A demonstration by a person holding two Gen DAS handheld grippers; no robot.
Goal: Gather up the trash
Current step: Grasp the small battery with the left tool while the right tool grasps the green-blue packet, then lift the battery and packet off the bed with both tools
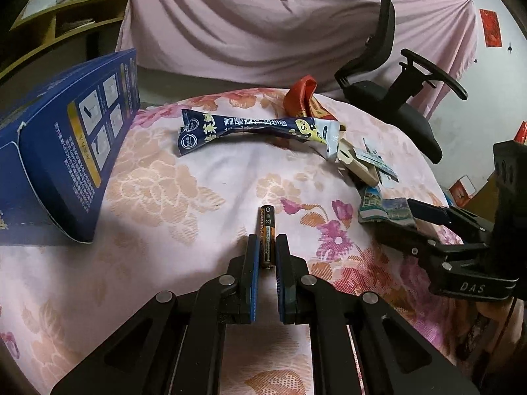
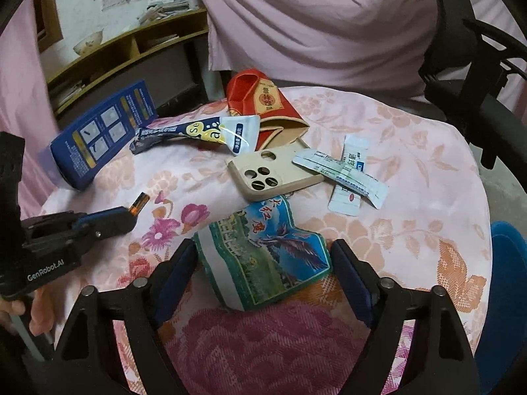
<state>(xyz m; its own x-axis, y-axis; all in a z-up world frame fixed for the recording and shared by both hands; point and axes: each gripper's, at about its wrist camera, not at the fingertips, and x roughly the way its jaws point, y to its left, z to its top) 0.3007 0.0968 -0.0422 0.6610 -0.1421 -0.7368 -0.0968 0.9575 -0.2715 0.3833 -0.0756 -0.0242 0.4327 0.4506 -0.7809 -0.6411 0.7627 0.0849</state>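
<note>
A battery [image 1: 267, 235] sits clamped between the closed jaws of the left tool [image 1: 267, 247] above a floral-cloth worktop [image 1: 164, 197], while the right tool [image 2: 263, 263], jaws wide and not gripping, straddles a crumpled cigarette pack [image 2: 263, 256]; snack wrapper [image 1: 247, 128] and phone case [image 2: 273, 174] lie beyond

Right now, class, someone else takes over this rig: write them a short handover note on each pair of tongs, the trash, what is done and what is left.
Left tongs: shut on the battery, low over the floral cloth.
Right tongs: open, straddling the crumpled eagle-print packet, not yet gripping.
On the cloth: dark blue snack wrapper, red envelope, beige phone case, two white sachets, blue box at the left edge.
Done: battery gripped.
Left: grip the packet, then collect the remaining trash. No bin is visible.
</note>
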